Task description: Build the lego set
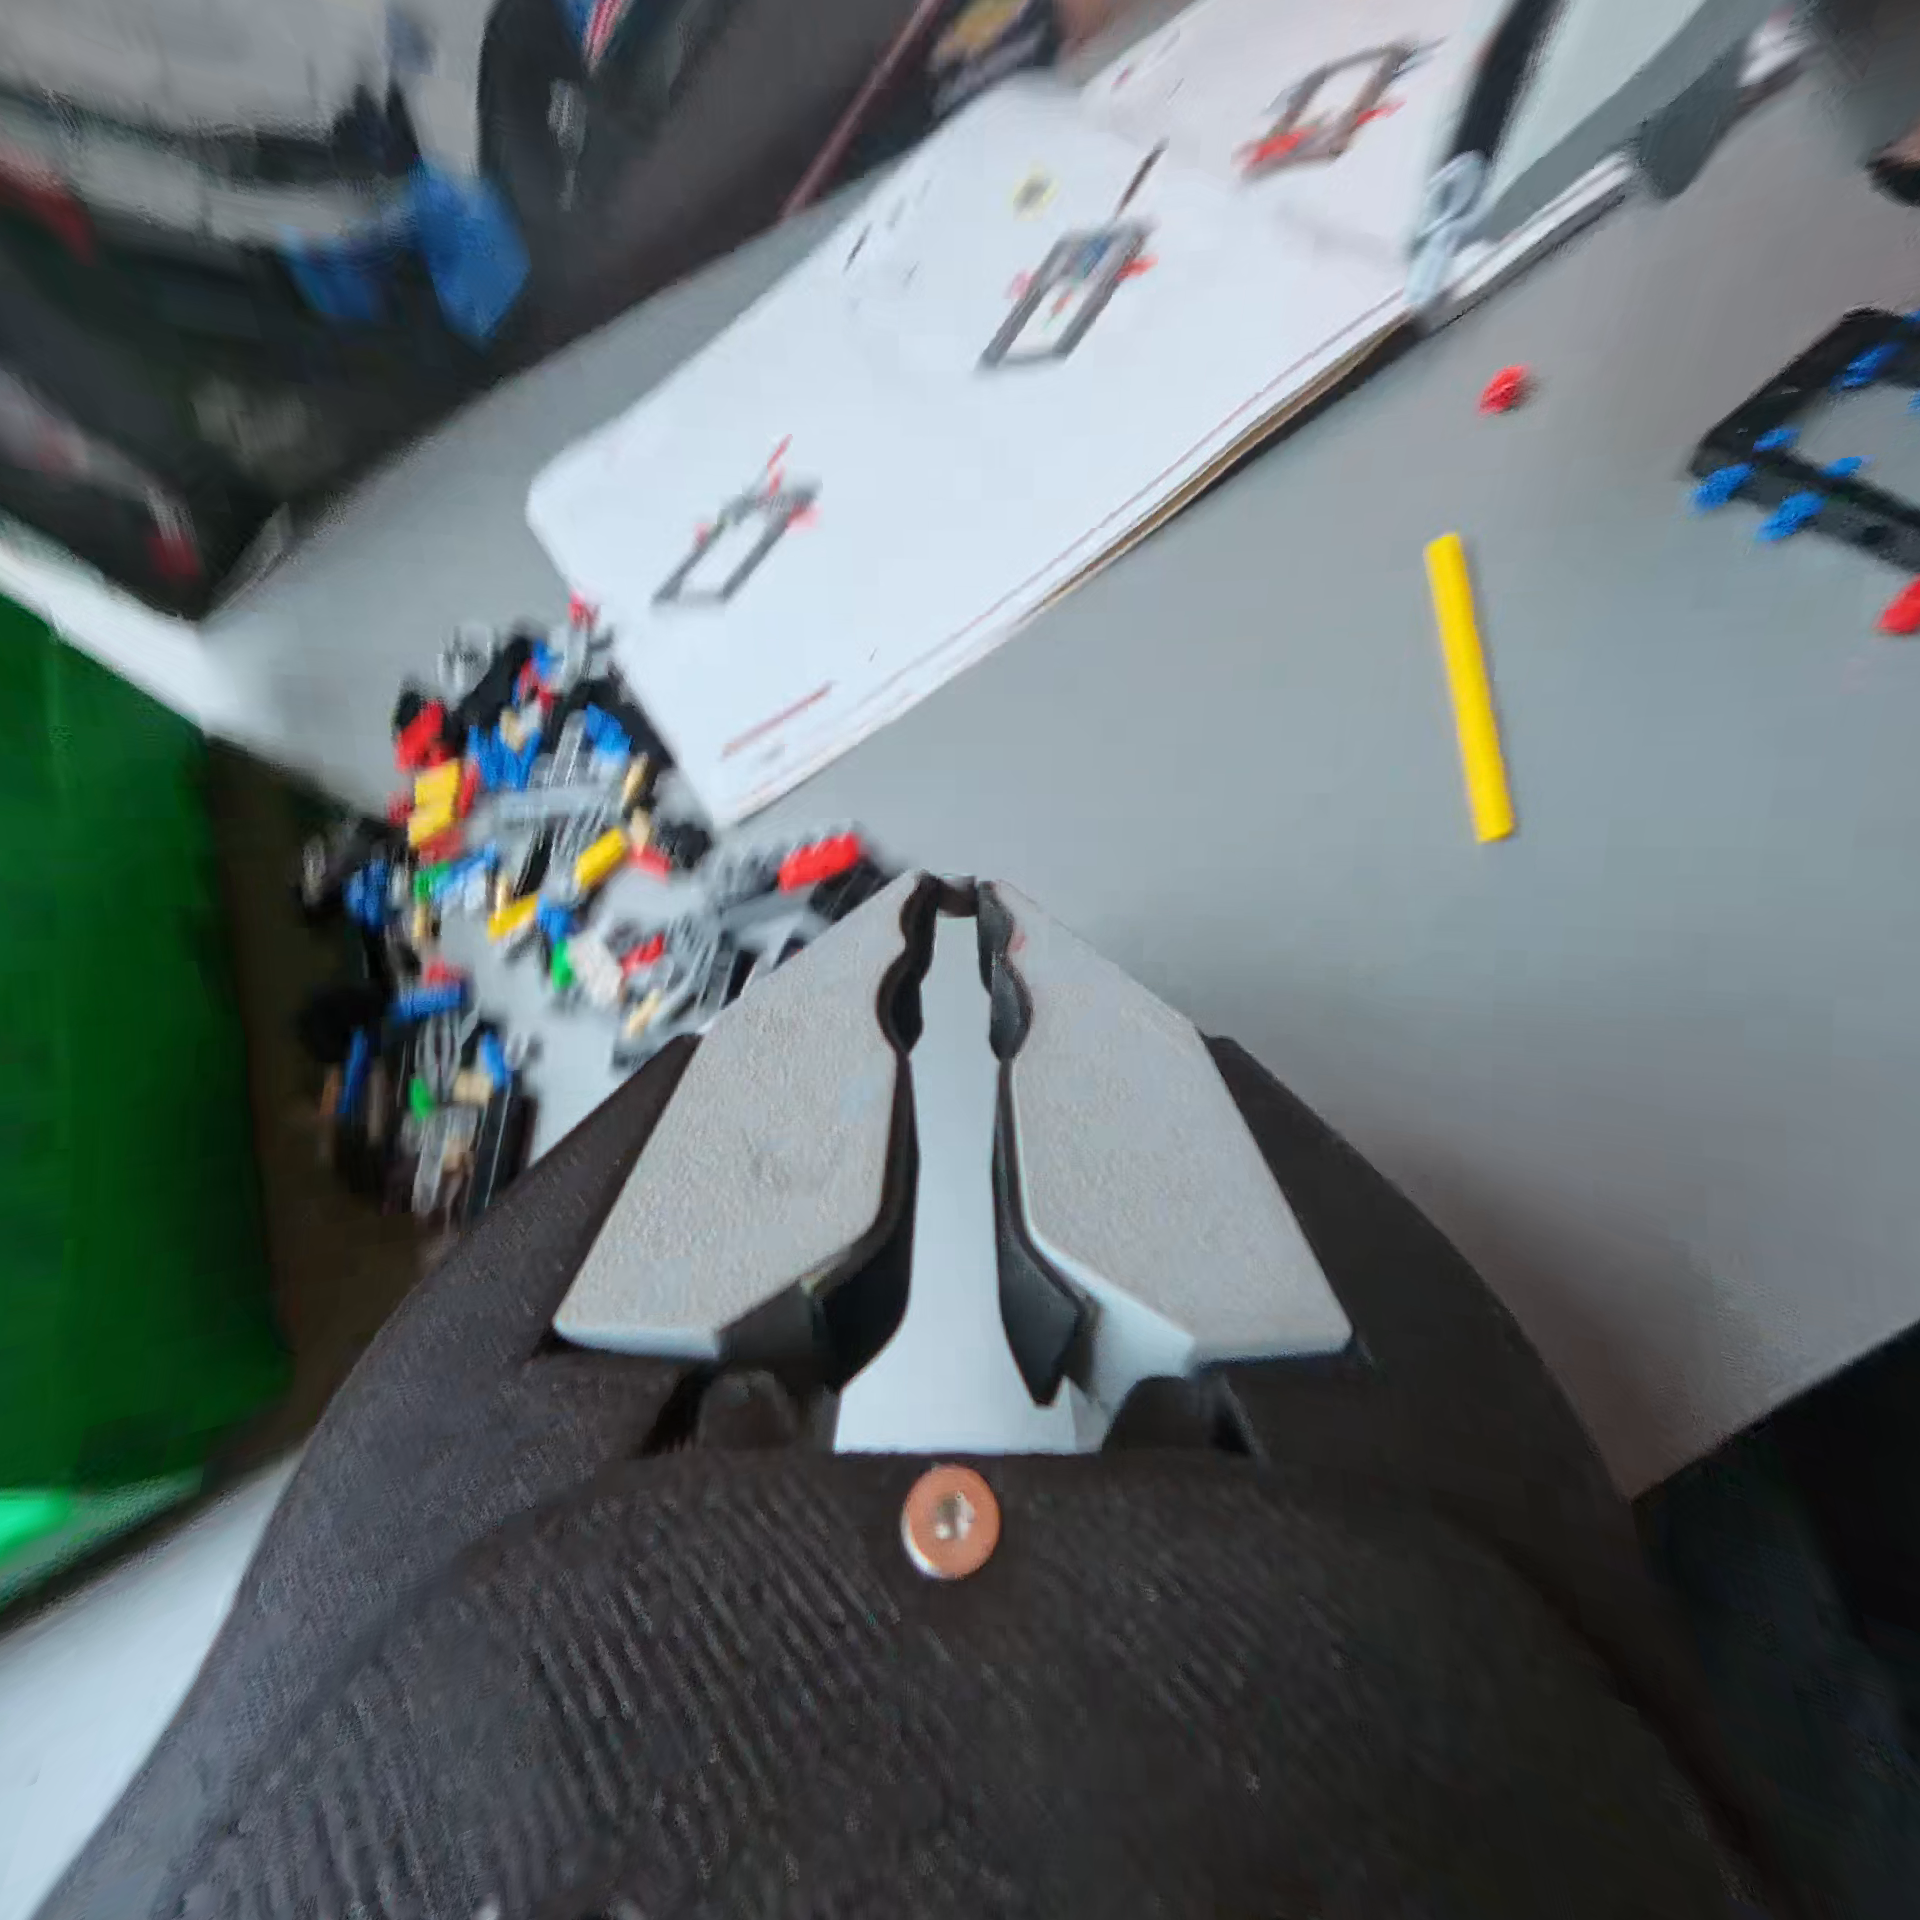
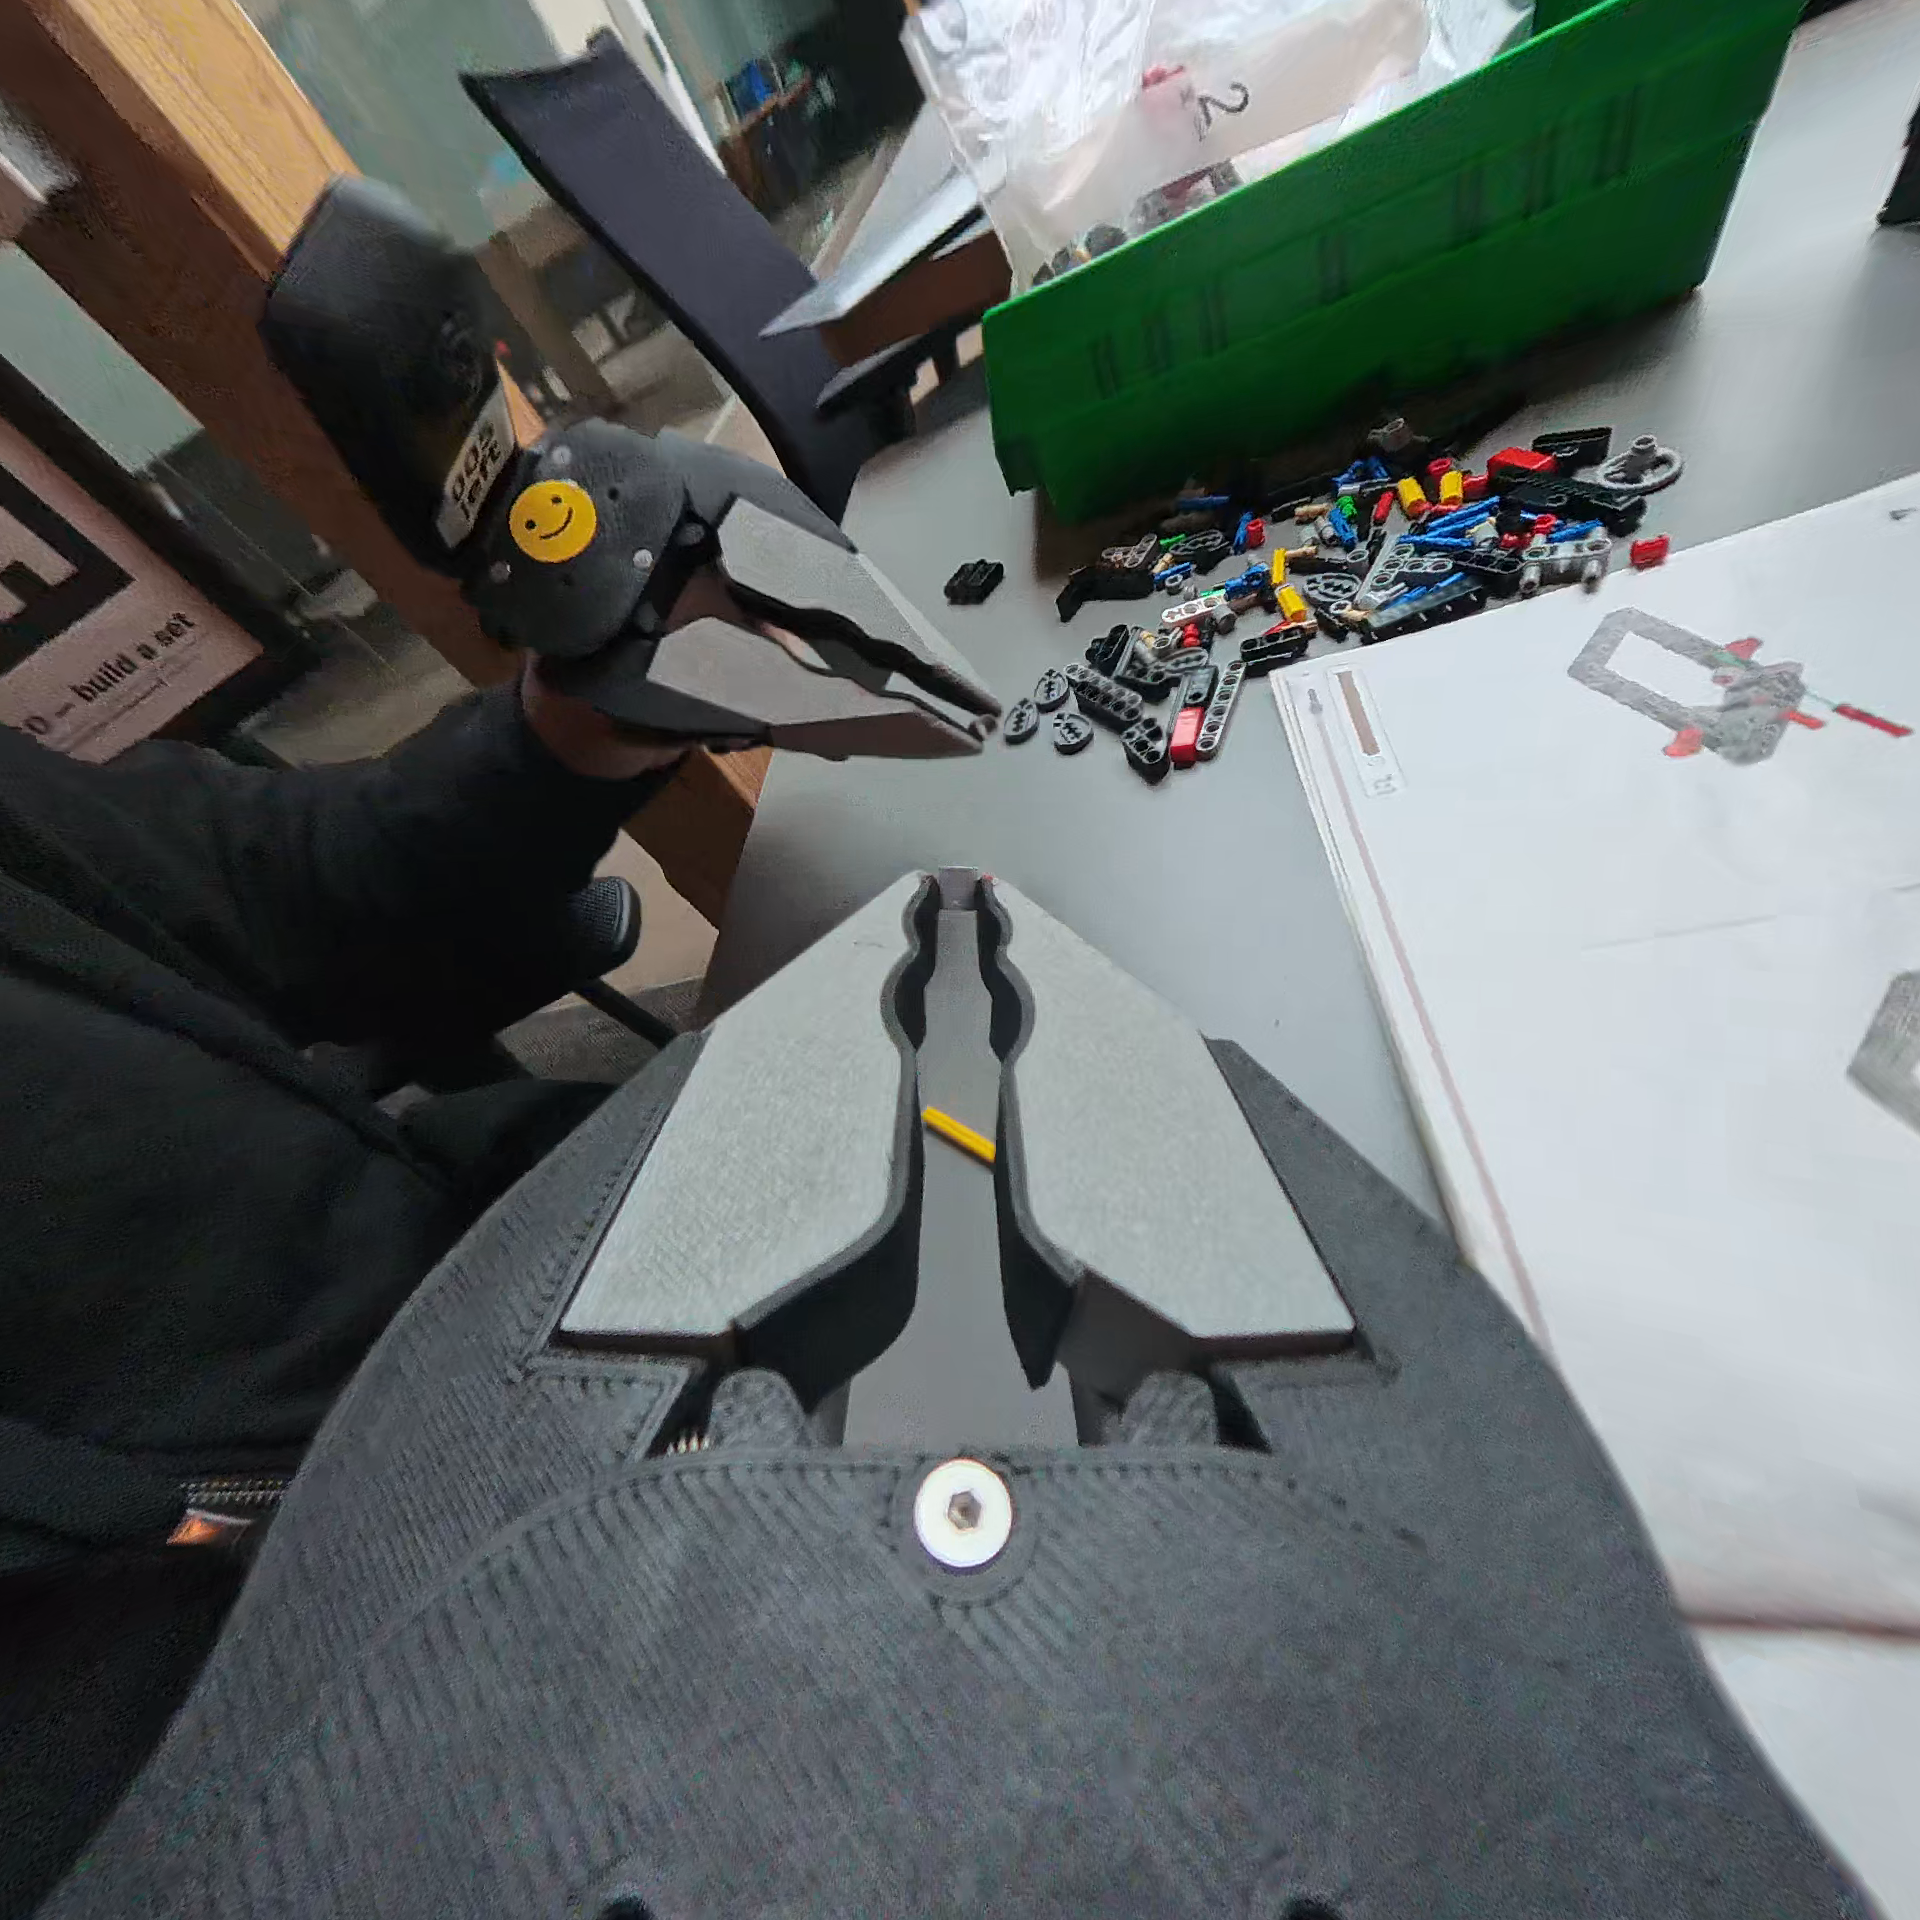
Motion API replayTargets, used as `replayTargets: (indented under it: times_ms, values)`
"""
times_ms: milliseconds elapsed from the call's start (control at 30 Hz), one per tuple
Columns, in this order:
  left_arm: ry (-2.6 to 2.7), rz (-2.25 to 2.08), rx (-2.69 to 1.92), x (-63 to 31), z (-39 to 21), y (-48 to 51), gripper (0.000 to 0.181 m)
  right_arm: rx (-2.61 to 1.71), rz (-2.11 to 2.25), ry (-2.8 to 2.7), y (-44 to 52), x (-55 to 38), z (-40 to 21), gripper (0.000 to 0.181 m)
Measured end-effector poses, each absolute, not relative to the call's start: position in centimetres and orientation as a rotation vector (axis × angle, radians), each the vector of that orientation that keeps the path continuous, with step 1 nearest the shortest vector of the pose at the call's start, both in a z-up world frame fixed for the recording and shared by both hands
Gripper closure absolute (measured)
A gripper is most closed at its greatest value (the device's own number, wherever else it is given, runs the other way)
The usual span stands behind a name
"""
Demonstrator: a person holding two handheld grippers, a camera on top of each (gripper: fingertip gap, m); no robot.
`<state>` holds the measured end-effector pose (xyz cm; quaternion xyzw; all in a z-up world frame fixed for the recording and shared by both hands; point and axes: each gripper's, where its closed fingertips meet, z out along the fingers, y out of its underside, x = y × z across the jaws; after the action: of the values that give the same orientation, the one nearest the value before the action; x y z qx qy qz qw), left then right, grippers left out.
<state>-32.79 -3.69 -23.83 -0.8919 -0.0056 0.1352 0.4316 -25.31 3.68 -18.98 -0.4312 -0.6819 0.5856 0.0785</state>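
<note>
Left claw [image 1: 956, 896]: jaws nearly closed, a small dark piece [image 1: 957, 894] pinched at the tips (too blurred to say what kind); it hung over the grey table [image 1: 1195, 935] beside the loose pile; in the right wrist view it [image 2: 977, 717] showed tilted down toward the table near the pile's edge.

Right claw [image 2: 961, 891]: jaws close together, gripping a small grey piece [image 2: 958, 889] at the very tips; it was above the table near the booklet's left edge.

Loose pieces [image 2: 1351, 592]: a scattered heap of black, grey, blue, red and yellow parts on the table; it lay between the green bin [image 2: 1382, 260] and the open instruction booklet [image 2: 1662, 987].

Yellow rod [image 1: 1468, 686]: lying flat and alone on the table, near the booklet's edge; a slice of it [image 2: 958, 1132] showed between the right claw's fingers.

Partial build [image 1: 1829, 447]: a black frame with blue pins, flat on the table, apart from the rod; a small red piece [image 1: 1507, 389] lay near it.

Bin contents: a clear plastic bag [image 2: 1101, 114] stood in the green bin.
</note>
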Motion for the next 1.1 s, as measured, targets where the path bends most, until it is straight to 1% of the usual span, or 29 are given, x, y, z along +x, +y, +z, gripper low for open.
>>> replayTargets:
  times_ms: [133,200,333,500,600,767,867,1000,1100]
  values:
    - [-0.328,0.144,-2.352,-38.8,-26.0,-8.2,0.176,-1.305,1.588,-2.239,1.2,-31.7,-20.1,0.177]
    - [-0.423,0.075,-2.358,-40.6,-27.0,-9.0,0.176,-1.316,1.539,-2.323,-0.8,-34.9,-21.2,0.177]
    - [-0.432,0.056,-2.315,-41.8,-27.6,-8.9,0.167,-1.289,1.387,-2.473,-4.3,-39.2,-24.7,0.177]
    - [-0.354,0.066,-2.308,-41.7,-28.2,-8.6,0.157,-1.218,1.228,-2.599,-6.3,-41.0,-27.1,0.177]
    - [-0.315,0.090,-2.256,-41.4,-27.4,-9.0,0.159,-1.104,1.140,-2.592,-5.7,-41.2,-27.1,0.174]
    - [-0.270,0.127,-2.213,-40.8,-27.1,-9.2,0.163,-0.965,1.171,-2.667,-6.3,-40.5,-27.2,0.156]
    - [-0.235,0.187,-2.171,-40.7,-25.9,-8.8,0.171,-0.885,1.229,-2.699,-7.0,-39.5,-26.6,0.145]
    - [-0.213,0.153,-2.136,-40.1,-24.8,-7.6,0.180,-0.723,1.137,-2.680,-7.1,-39.0,-26.8,0.142]
    - [-0.188,0.128,-2.162,-39.7,-25.4,-6.4,0.180,-0.687,1.143,-2.663,-7.6,-38.7,-26.6,0.146]
